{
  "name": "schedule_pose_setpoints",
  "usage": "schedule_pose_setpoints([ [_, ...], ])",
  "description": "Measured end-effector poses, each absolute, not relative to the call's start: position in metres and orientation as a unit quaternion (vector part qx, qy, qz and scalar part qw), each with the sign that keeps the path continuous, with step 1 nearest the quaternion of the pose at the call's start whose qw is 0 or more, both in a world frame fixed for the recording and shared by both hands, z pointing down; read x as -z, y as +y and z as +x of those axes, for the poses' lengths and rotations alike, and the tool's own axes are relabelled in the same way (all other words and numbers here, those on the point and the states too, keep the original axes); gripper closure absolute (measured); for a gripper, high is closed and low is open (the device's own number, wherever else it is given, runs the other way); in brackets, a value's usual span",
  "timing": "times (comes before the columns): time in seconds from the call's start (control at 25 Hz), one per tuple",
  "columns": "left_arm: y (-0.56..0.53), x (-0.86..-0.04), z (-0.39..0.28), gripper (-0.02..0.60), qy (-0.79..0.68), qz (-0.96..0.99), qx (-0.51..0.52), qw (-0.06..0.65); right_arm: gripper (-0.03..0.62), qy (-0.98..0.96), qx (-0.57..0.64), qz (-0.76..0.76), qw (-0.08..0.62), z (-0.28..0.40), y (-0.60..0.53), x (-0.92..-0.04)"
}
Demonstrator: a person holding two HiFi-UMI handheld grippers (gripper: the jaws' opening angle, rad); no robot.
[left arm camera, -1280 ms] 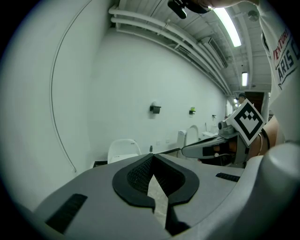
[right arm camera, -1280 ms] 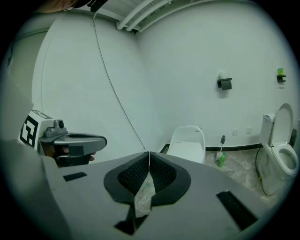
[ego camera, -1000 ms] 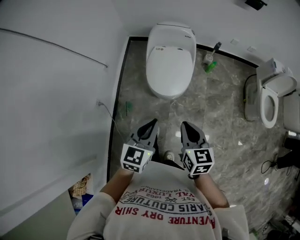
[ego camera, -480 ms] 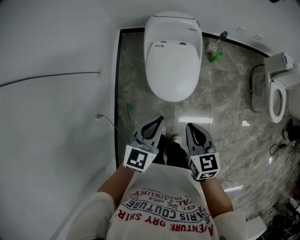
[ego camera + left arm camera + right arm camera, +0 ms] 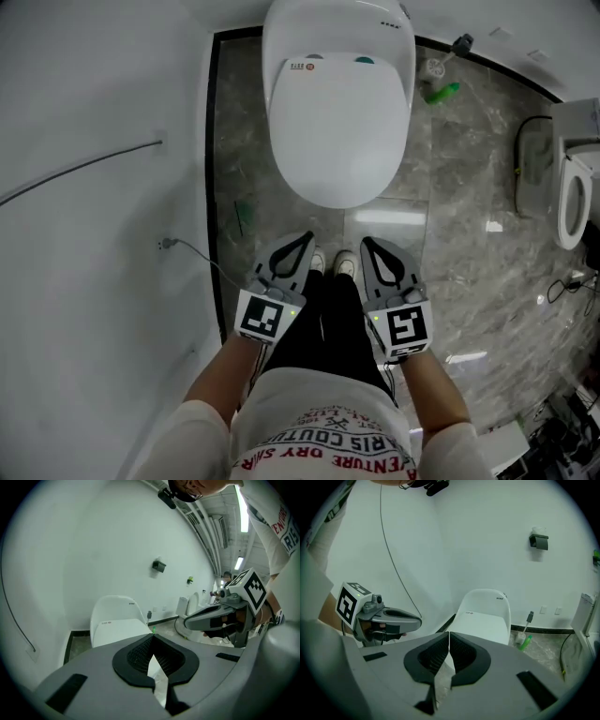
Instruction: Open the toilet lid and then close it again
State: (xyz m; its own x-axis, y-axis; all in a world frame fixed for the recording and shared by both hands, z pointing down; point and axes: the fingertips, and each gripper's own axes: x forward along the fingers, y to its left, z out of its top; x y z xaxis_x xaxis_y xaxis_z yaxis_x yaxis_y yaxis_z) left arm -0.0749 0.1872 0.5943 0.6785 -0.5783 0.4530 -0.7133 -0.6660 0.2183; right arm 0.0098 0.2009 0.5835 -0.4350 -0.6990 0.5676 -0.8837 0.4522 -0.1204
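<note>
Toilet lid (image 5: 337,122) down, flat on toilet (image 5: 375,23) at far edge of floor (image 5: 469,187). Left gripper (image 5: 303,241), right gripper (image 5: 368,246) short of it, fingers pressed together, empty. Risk: smooth rim slips off fingertips, lid slams.

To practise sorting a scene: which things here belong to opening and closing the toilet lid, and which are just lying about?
Job in hand: toilet lid, left tool, right tool.
Lying about: green bottle, second toilet.
</note>
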Motion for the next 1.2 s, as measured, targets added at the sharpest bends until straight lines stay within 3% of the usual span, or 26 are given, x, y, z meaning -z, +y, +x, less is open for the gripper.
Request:
schedule_pose_setpoints([
  [0.32,0.18,-0.703,-0.064,0.575,-0.361,0.894,-0.216,0.155,0.579,-0.831,-0.165,0.454,0.275,0.019,0.189,-0.697],
  [0.64,0.184,-0.791,-0.07,0.572,-0.33,0.89,-0.311,0.049,0.577,-0.839,-0.067,0.38,0.383,0.006,0.2,-0.789],
  [0.96,0.187,-0.842,-0.057,0.456,-0.248,0.878,-0.407,-0.049,0.576,-0.81,0.092,0.313,0.488,-0.003,0.2,-0.833],
  [1.08,0.183,-0.854,-0.053,0.434,-0.232,0.865,-0.435,-0.092,0.491,-0.797,0.096,0.302,0.514,0.0,0.199,-0.85],
  [1.2,0.181,-0.862,-0.052,0.434,-0.222,0.843,-0.462,-0.16,0.49,-0.779,0.121,0.308,0.533,0.004,0.193,-0.857],
])
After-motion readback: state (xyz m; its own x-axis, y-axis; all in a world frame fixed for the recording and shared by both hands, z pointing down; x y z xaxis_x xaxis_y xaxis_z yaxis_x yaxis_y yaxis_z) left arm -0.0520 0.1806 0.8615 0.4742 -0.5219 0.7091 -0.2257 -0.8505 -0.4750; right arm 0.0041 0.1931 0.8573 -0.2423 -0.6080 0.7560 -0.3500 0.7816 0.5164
